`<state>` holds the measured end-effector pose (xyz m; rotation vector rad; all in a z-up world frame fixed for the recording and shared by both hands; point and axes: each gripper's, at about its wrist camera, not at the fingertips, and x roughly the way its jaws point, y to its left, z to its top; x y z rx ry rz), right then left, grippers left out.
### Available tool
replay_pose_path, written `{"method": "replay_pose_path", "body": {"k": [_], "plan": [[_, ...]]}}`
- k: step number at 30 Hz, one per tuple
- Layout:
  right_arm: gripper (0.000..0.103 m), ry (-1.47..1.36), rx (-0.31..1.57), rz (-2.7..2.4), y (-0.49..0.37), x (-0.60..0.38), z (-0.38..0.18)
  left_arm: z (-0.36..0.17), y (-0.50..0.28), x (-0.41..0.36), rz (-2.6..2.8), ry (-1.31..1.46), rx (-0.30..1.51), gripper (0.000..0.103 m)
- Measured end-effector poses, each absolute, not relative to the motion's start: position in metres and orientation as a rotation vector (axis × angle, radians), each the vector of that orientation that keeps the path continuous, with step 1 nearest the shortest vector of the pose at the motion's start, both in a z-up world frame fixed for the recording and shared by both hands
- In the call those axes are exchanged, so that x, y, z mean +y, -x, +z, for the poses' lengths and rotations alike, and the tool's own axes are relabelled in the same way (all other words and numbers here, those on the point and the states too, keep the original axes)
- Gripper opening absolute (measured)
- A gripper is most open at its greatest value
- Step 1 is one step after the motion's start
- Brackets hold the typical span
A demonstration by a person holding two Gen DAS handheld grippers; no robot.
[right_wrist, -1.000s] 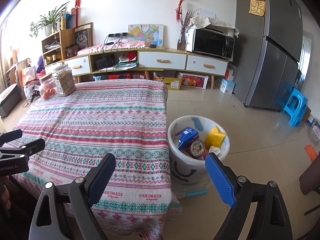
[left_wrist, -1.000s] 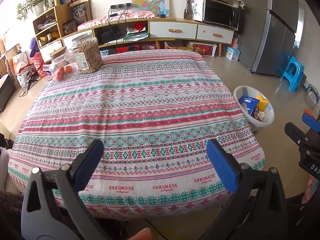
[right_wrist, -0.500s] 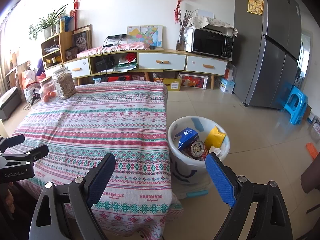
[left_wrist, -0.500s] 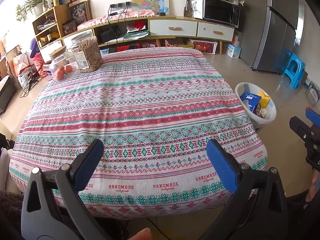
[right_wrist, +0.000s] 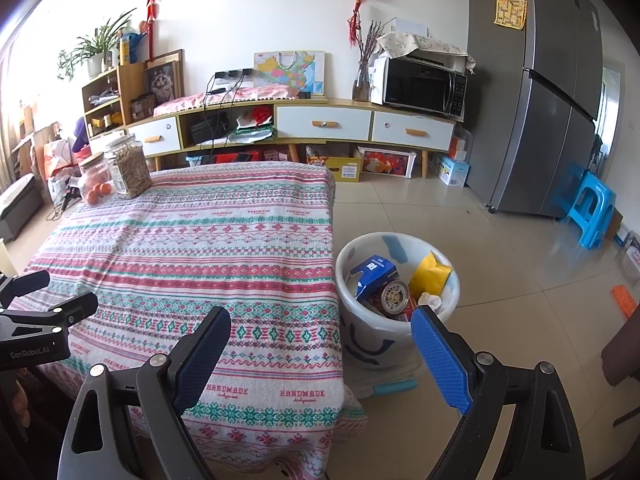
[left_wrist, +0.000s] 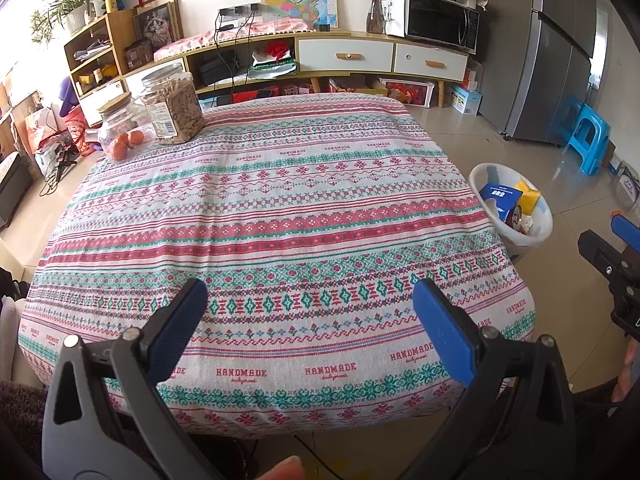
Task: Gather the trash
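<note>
White trash bin [right_wrist: 396,320] is seen on the tiled floor [right_wrist: 500,248], just beside the right edge of the tabletop [right_wrist: 200,248]. Inside it: blue carton [right_wrist: 370,276], yellow packet [right_wrist: 430,276], a can [right_wrist: 395,296] w/ its round end up, crumpled white bit [right_wrist: 430,300]. Bin wall carries dark blue curved marks.

Tabletop is covered w/ a striped pink/green/white cloth printed "HANDMADE". At its far left corner two clear jars are placed touching: a tall one w/ brown sticks [left_wrist: 172,106] and a lower one w/ orange fruit [left_wrist: 120,128]. Far side of room: low wooden cabinet [right_wrist: 320,124] w/ white drawers, microwave [right_wrist: 424,84] on top, grey fridge [right_wrist: 552,92] far right, blue stool [right_wrist: 590,208] near it.

Left tool [left_wrist: 310,324] is held w/ fingers wide apart, nothing between, over the near tabletop edge. Right tool [right_wrist: 320,350] is likewise spread, empty, near the bin.

Can and bin markings are shown only in the right wrist view; in the left view the bin [left_wrist: 512,204] is seen smaller, at right.
</note>
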<state>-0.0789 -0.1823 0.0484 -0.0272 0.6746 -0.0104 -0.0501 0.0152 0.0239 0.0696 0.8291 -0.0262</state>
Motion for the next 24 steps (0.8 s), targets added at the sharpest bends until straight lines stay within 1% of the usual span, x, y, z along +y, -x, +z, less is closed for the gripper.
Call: {"method": "replay_pose_path", "body": {"k": [24], "plan": [[0.093, 0.032, 0.667, 0.002, 0.0753, -0.1738, 0.0526, 0.0261, 0.0492, 0.0104, -0.060, -0.074, 0.845, 0.102]]}}
